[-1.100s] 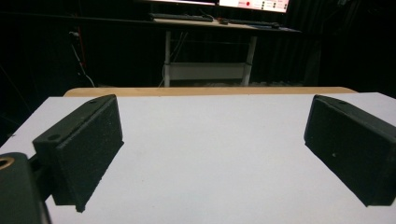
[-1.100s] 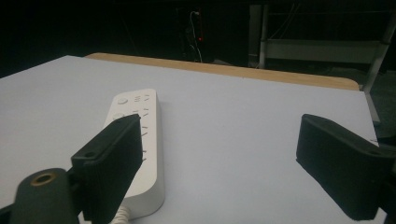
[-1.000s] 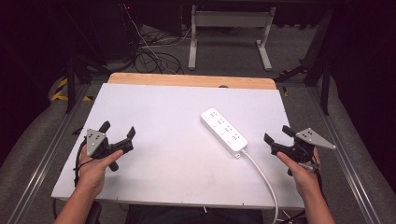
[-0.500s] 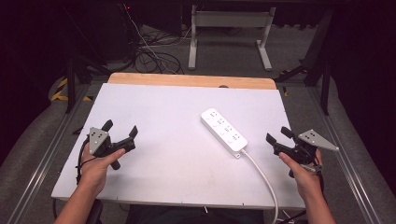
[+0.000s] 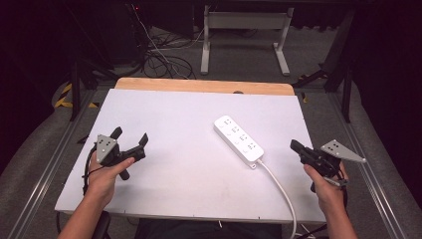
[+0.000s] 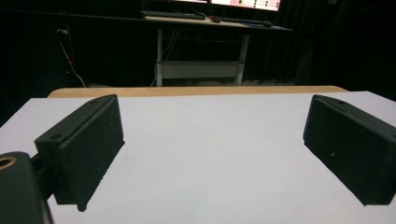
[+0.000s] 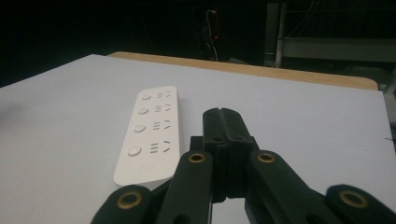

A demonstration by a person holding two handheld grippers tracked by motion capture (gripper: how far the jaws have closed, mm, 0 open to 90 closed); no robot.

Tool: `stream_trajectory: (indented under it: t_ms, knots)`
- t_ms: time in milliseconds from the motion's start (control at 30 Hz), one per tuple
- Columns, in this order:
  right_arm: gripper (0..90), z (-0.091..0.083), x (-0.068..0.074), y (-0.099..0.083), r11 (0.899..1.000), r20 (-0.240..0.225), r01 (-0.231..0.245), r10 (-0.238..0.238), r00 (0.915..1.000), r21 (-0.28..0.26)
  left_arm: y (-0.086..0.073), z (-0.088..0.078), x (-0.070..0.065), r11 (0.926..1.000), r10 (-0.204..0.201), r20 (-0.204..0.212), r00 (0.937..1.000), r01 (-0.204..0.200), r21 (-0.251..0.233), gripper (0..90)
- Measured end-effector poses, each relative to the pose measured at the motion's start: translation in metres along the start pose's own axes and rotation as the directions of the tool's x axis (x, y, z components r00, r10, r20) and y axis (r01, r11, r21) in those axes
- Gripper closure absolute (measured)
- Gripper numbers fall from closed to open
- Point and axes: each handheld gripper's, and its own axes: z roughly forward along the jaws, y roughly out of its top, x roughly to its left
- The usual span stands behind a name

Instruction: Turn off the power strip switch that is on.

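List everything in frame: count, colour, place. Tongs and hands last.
power strip: 1, white, four outlets, right of table centre, angled
cord: 1, white, runs from the strip off the near edge
table: 1, white top, wooden strip at the far edge
desk frame: 1, pale metal, on the floor beyond the table
floor cables: several, dark, far left
left tongs: 1, black, open, near left, empty
right tongs: 1, black, shut, empty, near right
hands: 2, one per tongs

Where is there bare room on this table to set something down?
The widest bare patch of the table lies between the left gripper and the power strip. The far strip along the wooden edge is also free. It is tighter at the right, where the strip's cord runs beside the right gripper.
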Motion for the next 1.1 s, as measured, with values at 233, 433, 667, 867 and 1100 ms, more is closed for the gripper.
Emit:
stream_trajectory:
  t_ms: [233, 433, 667, 867, 1100]
  knots:
    - [90.0, -0.001, 0.004, 0.001, 0.999, -0.017, 0.021, -0.021, 0.9996, 0.045, 0.0, 0.002, -0.001, 1.0, 0.0, 0.009, 1.0, 0.0, 0.003, 5.8]
    - [90.0, -0.002, 0.004, 0.004, 0.996, -0.011, 0.011, -0.01, 0.9999, 0.088, 0.0, 0.003, -0.002, 1.0, 0.003, 0.011, 0.9999, -0.003, 0.006, 6.0]
    - [90.0, -0.002, 0.001, 0.013, 0.997, 0.005, -0.028, 0.028, 0.9996, 0.073, 0.0, 0.002, -0.001, 0.9999, 0.008, 0.009, 0.9999, -0.008, 0.011, 6.1]
    - [90.0, 0.008, 0.005, 0.024, 0.997, -0.008, -0.021, 0.022, 0.9997, 0.07, -0.001, 0.002, 0.0, 0.9998, 0.011, 0.005, 0.9999, -0.011, 0.015, 6.2]
    - [90.0, 0.021, 0.015, 0.033, 0.996, -0.022, 0.015, -0.013, 0.9997, 0.086, -0.001, 0.001, 0.0, 0.9998, 0.01, 0.005, 0.9999, -0.01, 0.016, 6.3]
